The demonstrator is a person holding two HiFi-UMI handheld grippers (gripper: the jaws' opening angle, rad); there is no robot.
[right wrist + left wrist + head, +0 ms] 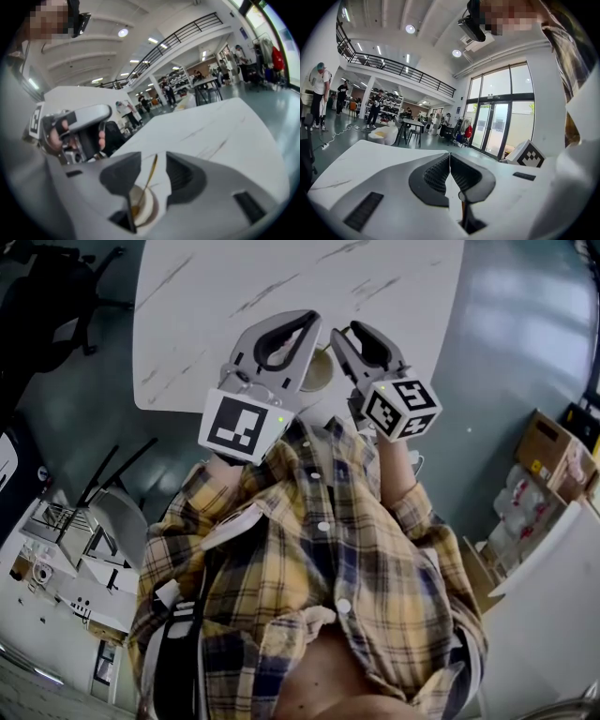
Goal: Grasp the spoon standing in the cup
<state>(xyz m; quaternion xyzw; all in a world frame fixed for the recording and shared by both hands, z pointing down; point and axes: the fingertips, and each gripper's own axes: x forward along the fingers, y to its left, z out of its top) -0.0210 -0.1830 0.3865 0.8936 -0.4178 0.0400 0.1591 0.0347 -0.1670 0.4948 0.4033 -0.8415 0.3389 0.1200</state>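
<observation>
Its jaws released around the spoon, which leans to 1 o'clock in the cup, the right gripper should close gently on the stem; the left gripper is clenched, empty.

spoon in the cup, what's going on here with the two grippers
A person in a plaid shirt holds a gripper in each hand over a white table. The right gripper is open, with the handle of the spoon standing between its jaws, not yet gripped. The spoon stands in a cup on the table. The left gripper is shut and empty, held alongside.
</observation>
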